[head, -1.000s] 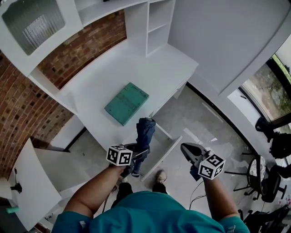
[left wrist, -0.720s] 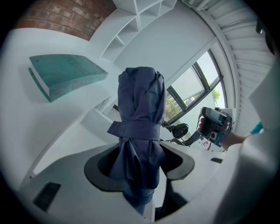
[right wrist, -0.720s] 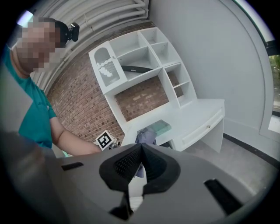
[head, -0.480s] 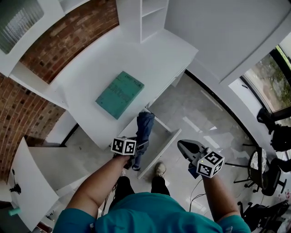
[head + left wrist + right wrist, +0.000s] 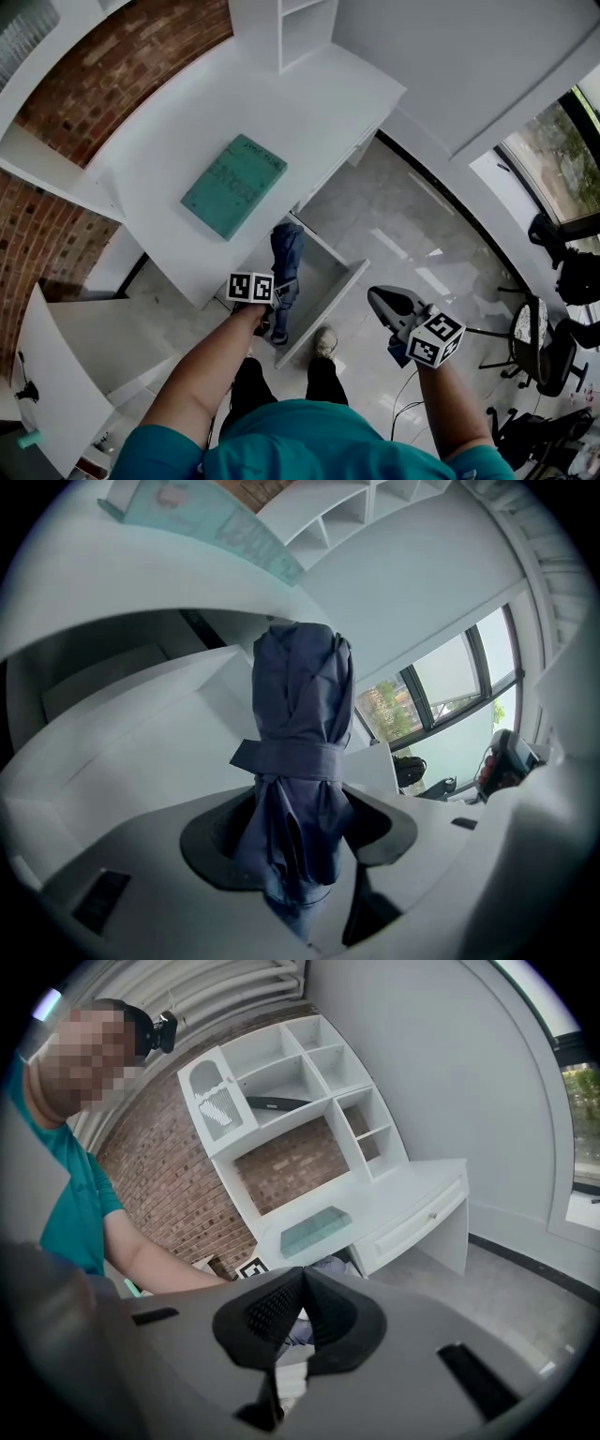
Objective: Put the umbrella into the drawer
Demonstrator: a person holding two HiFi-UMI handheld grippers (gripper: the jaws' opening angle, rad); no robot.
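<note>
The left gripper (image 5: 298,834) pinches the umbrella (image 5: 300,714). Its jaws stand wide around the lower part of the folded blue bundle, below the strap that wraps it, and the pads press into the cloth on both sides. In the head view the umbrella sits at frame centre, lying over the open drawer (image 5: 345,284) that projects from under the table (image 5: 281,103). Whether its far end touches the drawer floor cannot be told. A teal box (image 5: 234,185) lies on the table, up and left of the drawer.

The right gripper (image 5: 302,1309) hangs at the lower right of the head view, well apart from the drawer. Its jaws are pressed together with nothing between them.

Handling, as judged: the umbrella is probably light, with a soft cloth skin over a stiff shaft and ribs. Loose cloth can slide under the pads. Take hold across the thick wrapped section near the strap, where the ribs back the cloth, not on the loose folds at the end.
</note>
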